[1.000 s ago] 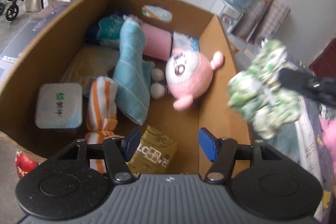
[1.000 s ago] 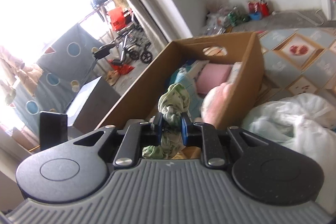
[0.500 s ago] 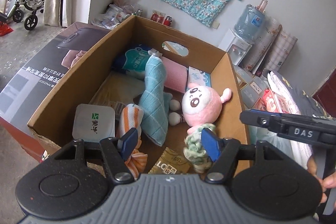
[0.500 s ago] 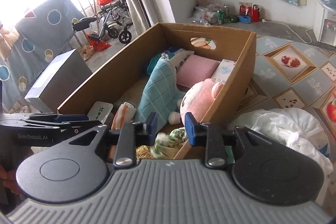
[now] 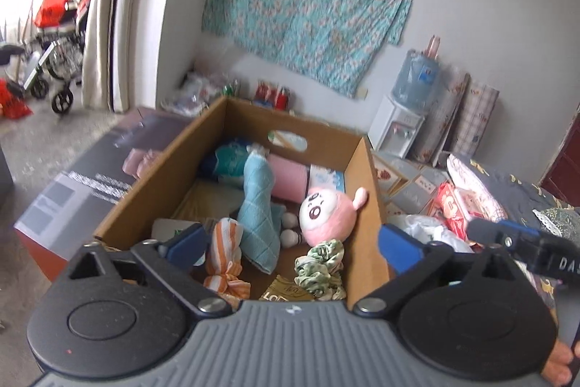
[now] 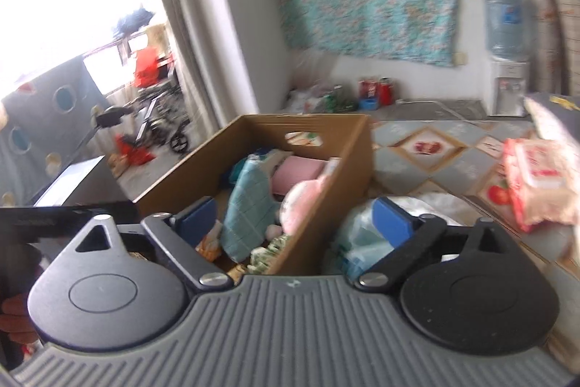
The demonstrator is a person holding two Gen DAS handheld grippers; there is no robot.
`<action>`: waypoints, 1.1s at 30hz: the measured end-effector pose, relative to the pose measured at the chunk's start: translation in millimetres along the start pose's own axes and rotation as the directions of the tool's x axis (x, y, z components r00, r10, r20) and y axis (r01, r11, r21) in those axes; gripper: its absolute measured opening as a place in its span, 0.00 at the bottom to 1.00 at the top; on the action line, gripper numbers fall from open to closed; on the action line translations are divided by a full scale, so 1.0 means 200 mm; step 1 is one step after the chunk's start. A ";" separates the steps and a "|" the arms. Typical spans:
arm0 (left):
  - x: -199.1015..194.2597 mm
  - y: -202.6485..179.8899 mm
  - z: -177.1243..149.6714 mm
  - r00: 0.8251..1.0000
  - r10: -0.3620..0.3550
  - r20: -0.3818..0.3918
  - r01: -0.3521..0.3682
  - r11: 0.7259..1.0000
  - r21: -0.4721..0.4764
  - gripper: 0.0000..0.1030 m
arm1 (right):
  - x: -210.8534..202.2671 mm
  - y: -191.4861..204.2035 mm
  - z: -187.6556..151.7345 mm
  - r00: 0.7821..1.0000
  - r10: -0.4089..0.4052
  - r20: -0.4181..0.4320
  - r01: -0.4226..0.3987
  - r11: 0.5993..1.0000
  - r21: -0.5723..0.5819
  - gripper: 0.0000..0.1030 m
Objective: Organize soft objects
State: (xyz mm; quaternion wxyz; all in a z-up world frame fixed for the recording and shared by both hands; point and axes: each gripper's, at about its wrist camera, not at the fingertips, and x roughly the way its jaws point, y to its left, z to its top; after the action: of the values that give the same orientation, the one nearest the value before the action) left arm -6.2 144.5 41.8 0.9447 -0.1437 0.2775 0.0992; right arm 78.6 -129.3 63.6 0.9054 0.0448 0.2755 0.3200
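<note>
A cardboard box [image 5: 364,202] holds soft things: a green-and-white scrunchie [image 5: 320,267] at the near right corner, a pink plush toy [image 5: 326,214], a teal towel [image 5: 259,213], an orange-striped cloth [image 5: 224,252] and a pink roll [image 5: 290,178]. My left gripper [image 5: 291,243] is open and empty above the box's near edge. My right gripper [image 6: 295,223] is open and empty, drawn back from the box [image 6: 355,151]; it also shows at the right of the left wrist view [image 5: 522,243]. The scrunchie [image 6: 266,251] lies in the box.
A white plastic bag [image 6: 427,205] and a red-white wipes pack [image 6: 540,176] lie right of the box on the patterned floor. A dark flat carton [image 5: 90,180] lies left of it. A water dispenser [image 5: 400,129] stands by the wall.
My right gripper opened and let the green scrunchie drop into the box's near right corner, then drew back and up. Both views rose away from the box.
</note>
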 end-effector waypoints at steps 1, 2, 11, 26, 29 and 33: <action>-0.03 -0.02 -0.01 1.000 0.007 0.008 -0.007 1.000 0.006 1.00 | -0.03 -0.01 -0.03 1.000 -0.025 0.006 0.025 1.000 0.008 0.99; -0.05 -0.03 -0.02 1.000 0.013 0.012 -0.013 1.000 0.009 1.00 | -0.07 -0.01 -0.06 0.999 -0.054 0.005 0.054 0.998 0.010 0.99; -0.15 -0.09 -0.16 0.990 0.142 0.005 -0.142 0.989 0.029 1.00 | -0.18 0.04 -0.26 0.962 -0.262 -0.072 0.255 0.962 -0.102 0.99; -0.11 -0.15 -0.25 0.979 0.197 -0.046 -0.188 0.969 0.158 1.00 | -0.25 0.22 -0.29 0.960 -0.268 -0.077 0.261 0.961 -0.093 0.99; -0.09 -0.15 -0.26 0.980 0.178 -0.084 -0.165 0.976 0.142 1.00 | -0.23 0.24 -0.29 0.969 -0.224 -0.106 0.218 0.974 -0.061 0.99; -0.07 -0.15 -0.27 0.976 0.173 -0.130 -0.154 0.978 0.141 1.00 | -0.18 0.27 -0.31 0.965 -0.221 -0.140 0.215 0.975 -0.061 0.99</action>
State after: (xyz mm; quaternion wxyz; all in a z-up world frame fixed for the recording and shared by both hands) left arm -36.3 96.3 11.9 0.9186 -0.0650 0.3606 0.1481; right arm -6.6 -114.1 42.1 0.9132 -0.0299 0.3370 0.2271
